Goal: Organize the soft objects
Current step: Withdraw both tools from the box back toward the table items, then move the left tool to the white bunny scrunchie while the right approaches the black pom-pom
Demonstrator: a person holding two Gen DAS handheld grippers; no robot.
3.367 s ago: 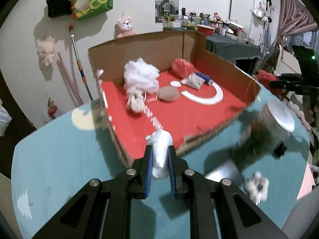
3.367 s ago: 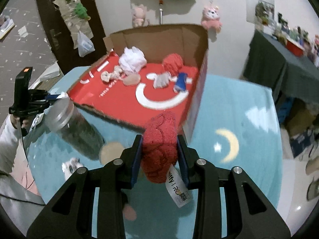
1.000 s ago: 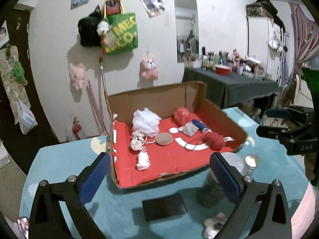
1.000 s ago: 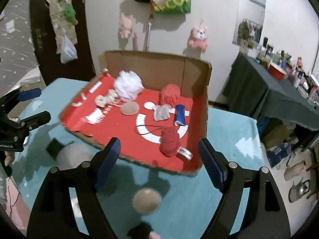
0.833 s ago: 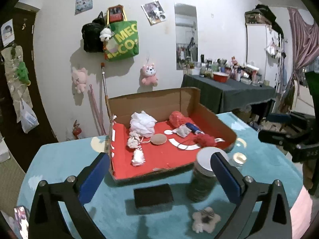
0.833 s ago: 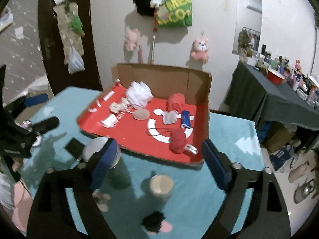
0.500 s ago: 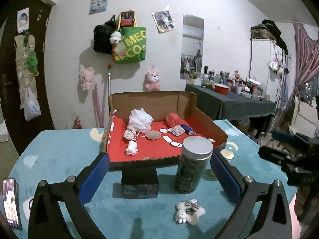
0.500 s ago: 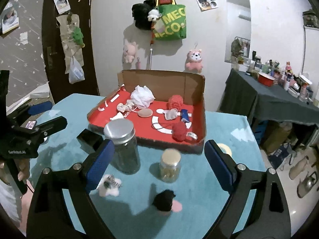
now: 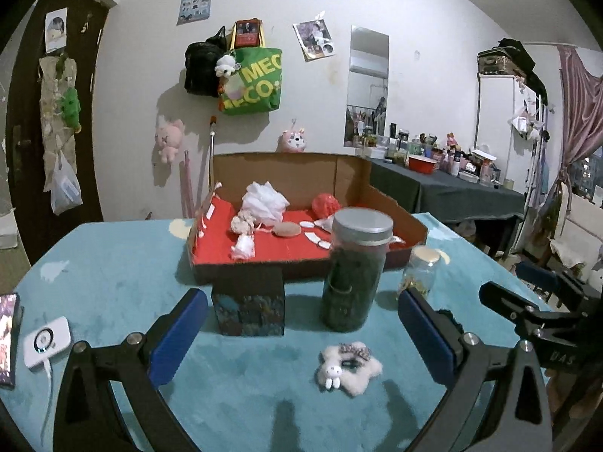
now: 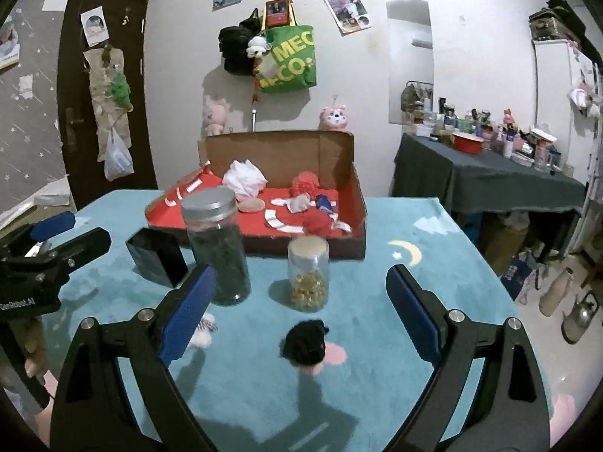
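A cardboard box (image 9: 392,207) with a red floor stands at the back of the teal table. It holds several soft things, among them a white puff (image 9: 264,199), a red ball (image 9: 326,203) and a red woolly piece (image 10: 318,222). On the table in front lie a white fluffy toy (image 9: 348,367) and a black and pink soft toy (image 10: 305,342). My left gripper (image 9: 301,297) hangs open and empty just behind the white toy. Over the black toy my right gripper (image 10: 300,271) is also open, with nothing between its pads.
Between the grippers and the box stand a tall dark jar (image 9: 354,271), a small cork-lidded jar (image 10: 308,275) and a black box (image 9: 248,301). A phone (image 9: 7,339) and a white power bank (image 9: 47,341) lie at the left edge. A cluttered side table (image 10: 490,177) is at the right.
Both grippers have let go of their soft pieces, which now lie in the box. They have drawn back and sunk lower, so the jars, black box and two toys came into view.
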